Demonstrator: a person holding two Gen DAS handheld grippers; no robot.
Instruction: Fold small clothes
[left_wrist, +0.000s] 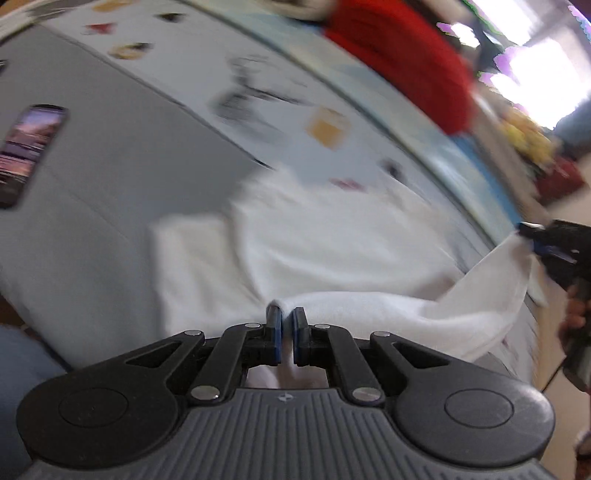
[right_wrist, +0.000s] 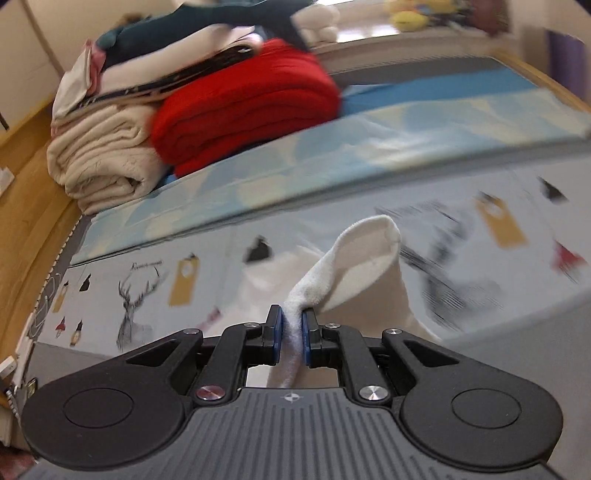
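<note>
My left gripper (left_wrist: 287, 325) is clenched on an edge of the white garment (left_wrist: 332, 236) at lower centre; my right gripper (right_wrist: 291, 332) pinches another edge. Both bites look shallow, so tugging apart could slip the cloth onto the printed mat (right_wrist: 147, 295) beyond.

Legible text: nearly none. Printed sheet (right_wrist: 147, 280), right wrist view: short cursive line above deer drawing (right_wrist: 133, 314), too small and blurred to read. Phone (left_wrist: 27, 151), left wrist view: lit screen, contents unreadable. No brands, numbers, or signs legible elsewhere.
</note>
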